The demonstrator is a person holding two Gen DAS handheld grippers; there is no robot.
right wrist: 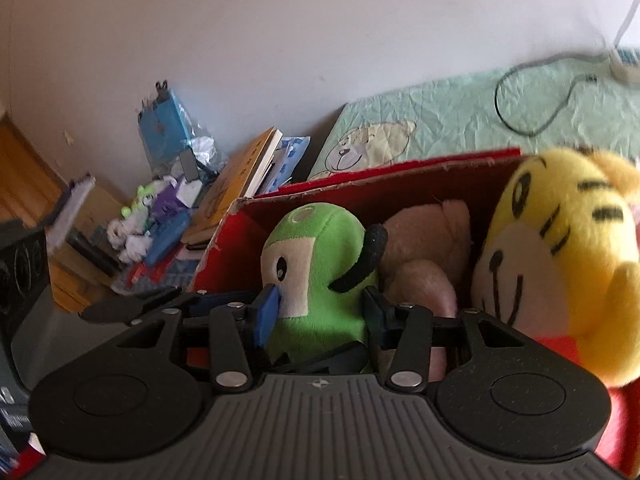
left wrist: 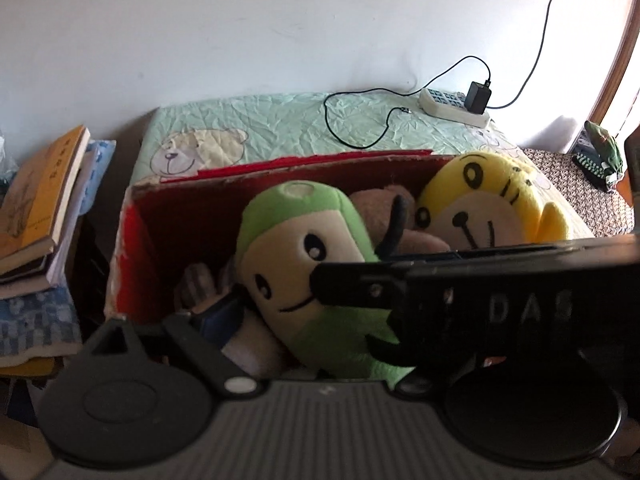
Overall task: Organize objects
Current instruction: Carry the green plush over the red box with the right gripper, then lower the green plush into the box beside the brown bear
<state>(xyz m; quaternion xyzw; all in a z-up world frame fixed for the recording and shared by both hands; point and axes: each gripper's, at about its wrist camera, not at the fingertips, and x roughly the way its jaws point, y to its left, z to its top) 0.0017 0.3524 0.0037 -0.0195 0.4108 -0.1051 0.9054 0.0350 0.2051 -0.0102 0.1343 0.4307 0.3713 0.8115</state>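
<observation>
A red cardboard box (left wrist: 132, 236) on the bed holds a green plush toy (left wrist: 288, 240), a pink plush (left wrist: 384, 208) and a yellow tiger plush (left wrist: 480, 196). In the right wrist view my right gripper (right wrist: 322, 312) is shut on the green plush toy (right wrist: 320, 240), its blue pads (right wrist: 269, 312) pressing on the face side and the back. My left gripper (left wrist: 308, 316) stands open around the same toy. Only its left finger (left wrist: 218, 312) shows. The right gripper's black body (left wrist: 500, 308) covers the other one.
A stack of books (left wrist: 40, 200) lies left of the box. On the green bear-print sheet (left wrist: 280, 120) behind it are a power strip (left wrist: 452, 108), a charger and a black cable. Small toys and packets (right wrist: 160, 216) crowd the far left.
</observation>
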